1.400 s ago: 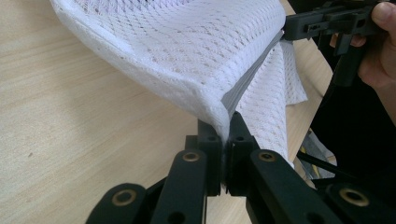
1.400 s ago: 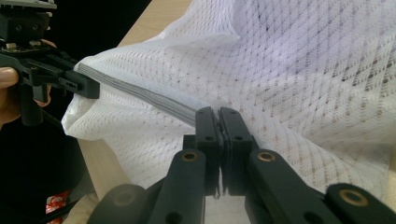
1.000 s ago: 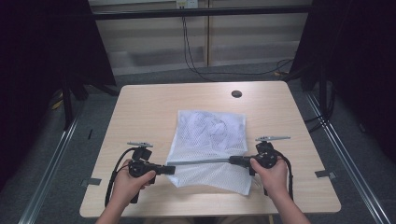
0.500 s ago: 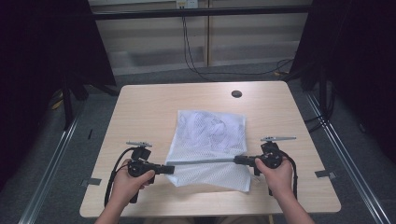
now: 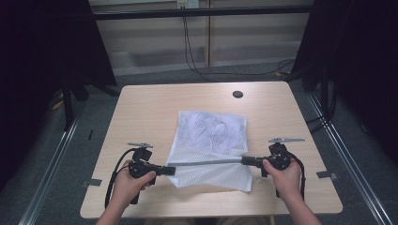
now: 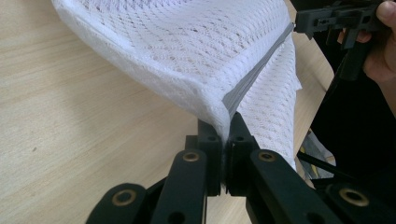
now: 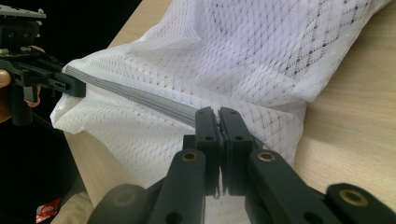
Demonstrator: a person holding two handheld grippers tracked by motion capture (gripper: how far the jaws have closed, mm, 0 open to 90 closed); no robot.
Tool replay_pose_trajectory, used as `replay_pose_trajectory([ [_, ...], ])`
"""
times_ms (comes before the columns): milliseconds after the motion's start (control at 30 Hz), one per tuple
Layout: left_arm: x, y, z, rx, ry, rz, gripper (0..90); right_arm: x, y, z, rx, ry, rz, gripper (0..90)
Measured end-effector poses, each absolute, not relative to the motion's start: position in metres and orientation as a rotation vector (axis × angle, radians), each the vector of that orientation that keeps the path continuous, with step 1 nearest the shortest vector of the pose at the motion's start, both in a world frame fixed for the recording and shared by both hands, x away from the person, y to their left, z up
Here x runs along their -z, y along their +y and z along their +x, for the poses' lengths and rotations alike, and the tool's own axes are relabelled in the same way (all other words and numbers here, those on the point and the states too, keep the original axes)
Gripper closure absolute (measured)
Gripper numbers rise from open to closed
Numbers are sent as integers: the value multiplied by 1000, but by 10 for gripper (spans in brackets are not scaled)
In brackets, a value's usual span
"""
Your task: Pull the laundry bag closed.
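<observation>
A white mesh bag (image 5: 212, 140) lies on the wooden table (image 5: 141, 112), something pale showing inside it. Its grey zipper edge (image 5: 209, 162) is stretched taut between my two grippers near the table's front. My left gripper (image 5: 172, 170) is shut on the left end of that edge; in the left gripper view the jaws pinch the mesh bag (image 6: 196, 56) and grey edge (image 6: 254, 74) together. My right gripper (image 5: 245, 161) is shut on the right end; in the right gripper view the jaws clamp the grey edge (image 7: 140, 98) with the mesh bag (image 7: 261, 51) spread beyond.
A small dark round disc (image 5: 238, 94) sits near the table's far edge. Cables hang behind the table. Black curtains and metal floor rails flank both sides. Bare wood lies left and right of the bag.
My right gripper has moved to the right, stretching the grey edge longer and tauter. The left gripper has stayed nearly still.
</observation>
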State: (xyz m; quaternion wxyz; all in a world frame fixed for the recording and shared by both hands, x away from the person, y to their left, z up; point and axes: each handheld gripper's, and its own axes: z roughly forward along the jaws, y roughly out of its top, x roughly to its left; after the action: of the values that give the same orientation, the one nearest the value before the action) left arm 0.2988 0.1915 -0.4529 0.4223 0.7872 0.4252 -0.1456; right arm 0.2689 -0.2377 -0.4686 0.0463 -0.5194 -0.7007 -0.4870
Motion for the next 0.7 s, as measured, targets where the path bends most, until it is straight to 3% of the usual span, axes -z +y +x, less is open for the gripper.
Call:
replay_pose_trajectory([
  [700, 454, 192, 298, 376, 1067, 1974, 878, 472, -261, 262, 1472, -2117, -1651, 880],
])
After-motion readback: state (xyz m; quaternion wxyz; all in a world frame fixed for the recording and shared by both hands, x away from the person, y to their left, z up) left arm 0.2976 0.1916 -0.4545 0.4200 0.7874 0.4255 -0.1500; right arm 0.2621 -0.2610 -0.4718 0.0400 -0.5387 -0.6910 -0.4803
